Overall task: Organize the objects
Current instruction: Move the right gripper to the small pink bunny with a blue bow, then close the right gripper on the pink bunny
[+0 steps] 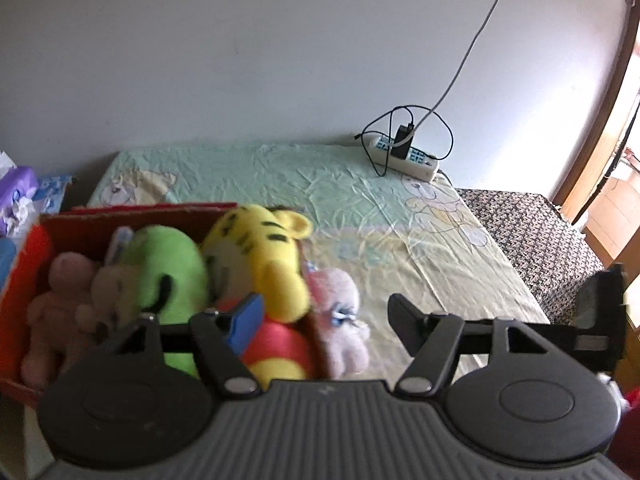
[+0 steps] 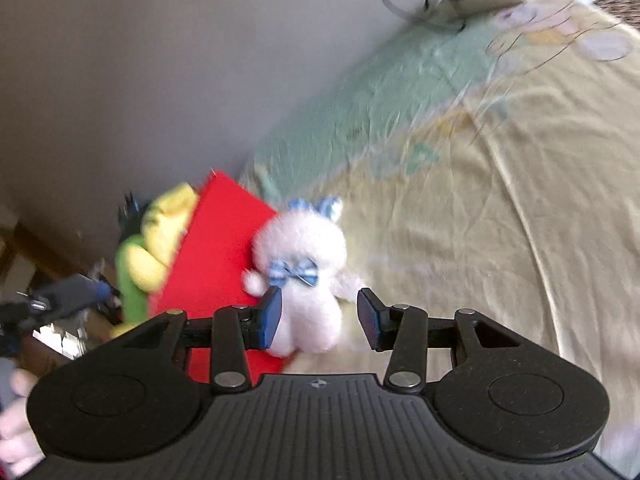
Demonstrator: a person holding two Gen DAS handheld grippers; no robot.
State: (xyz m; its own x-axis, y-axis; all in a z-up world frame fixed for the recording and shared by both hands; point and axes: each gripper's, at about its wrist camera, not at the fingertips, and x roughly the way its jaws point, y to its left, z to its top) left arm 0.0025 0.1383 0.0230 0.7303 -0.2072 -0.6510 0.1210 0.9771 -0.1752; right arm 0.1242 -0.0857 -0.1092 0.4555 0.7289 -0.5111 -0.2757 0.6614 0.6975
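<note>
Counting four plush toys in the red cardboard box [image 1: 34, 240], one white plush bunny [image 2: 304, 272] outside; left claw [image 1: 320, 316] apart, right claw [image 2: 318, 316] apart around the bunny.

**Toys in a box at the left of a bed, one toy outside it**

On the bed [image 1: 400, 216], toward its left side: an open box [image 1: 28, 256] packed with plush toys. Inside, from left to right: a small bear [image 1: 60, 300], a second small toy [image 1: 110, 284] against it, a rounded plush [image 1: 168, 268], then a striped tiger plush [image 1: 264, 252] leaning over the box's right wall. Just outside that wall, on the sheet: a small bunny plush [image 2: 304, 256], touching the box. At the bed's far edge, against the wall: a power strip [image 1: 404, 156] with a plugged-in charger [image 1: 402, 140] and looped cables. Left of the box, beyond the bed: tissue packs [image 1: 20, 192].
</note>
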